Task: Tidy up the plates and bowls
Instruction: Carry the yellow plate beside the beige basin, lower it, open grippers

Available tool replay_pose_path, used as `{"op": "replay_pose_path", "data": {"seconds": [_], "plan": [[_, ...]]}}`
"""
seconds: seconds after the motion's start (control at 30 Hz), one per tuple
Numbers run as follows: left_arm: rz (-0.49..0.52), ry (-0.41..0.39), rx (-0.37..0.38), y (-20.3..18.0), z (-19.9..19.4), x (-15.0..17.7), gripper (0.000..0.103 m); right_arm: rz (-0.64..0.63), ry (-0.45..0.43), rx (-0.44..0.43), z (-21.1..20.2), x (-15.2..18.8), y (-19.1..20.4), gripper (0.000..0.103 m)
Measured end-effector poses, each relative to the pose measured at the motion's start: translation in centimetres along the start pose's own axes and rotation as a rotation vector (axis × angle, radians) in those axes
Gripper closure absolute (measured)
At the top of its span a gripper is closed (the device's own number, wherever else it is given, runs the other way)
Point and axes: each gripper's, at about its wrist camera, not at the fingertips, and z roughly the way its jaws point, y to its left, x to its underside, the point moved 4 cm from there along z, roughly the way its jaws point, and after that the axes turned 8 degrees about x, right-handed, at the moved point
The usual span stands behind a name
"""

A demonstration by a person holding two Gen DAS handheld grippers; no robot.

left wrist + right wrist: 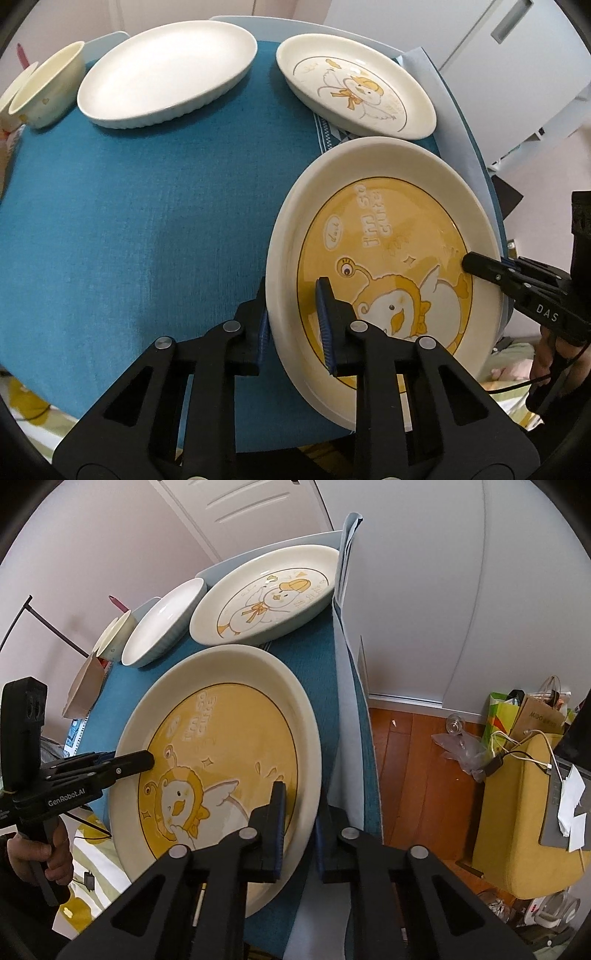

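A large cream plate with a yellow cartoon-duck centre (388, 258) is held above the blue tablecloth (147, 221). My left gripper (293, 321) is shut on its near rim, one finger inside and one outside. My right gripper (299, 823) is shut on the opposite rim of the same plate (229, 746). Each gripper shows in the other's view, the right gripper (517, 284) and the left gripper (92, 771). A plain white plate (166, 66), a cream duck plate (354, 85) and cream bowls (48, 88) lie on the table.
The table edge (476, 155) runs just right of the held plate, with white cabinets behind. In the right wrist view, a wooden floor (413, 775), a yellow stool (524, 812) with cables and bags stand to the right. A paper bag (83, 690) sits at the table's left.
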Motion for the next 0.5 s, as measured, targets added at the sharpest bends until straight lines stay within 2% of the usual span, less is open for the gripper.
{"op": "replay_pose_path", "data": {"seconds": [0.27,0.5], "plan": [[0.031,-0.021,-0.033,-0.3,-0.7,-0.8,0.083,-0.011,-0.025,0.002,-0.7,-0.3,0.4,0.091],[0.044,-0.051,-0.01,0.4,-2.4,-1.1,0.083,-0.013,-0.065,0.022,-1.8,-0.9,1.5,0.09]]}}
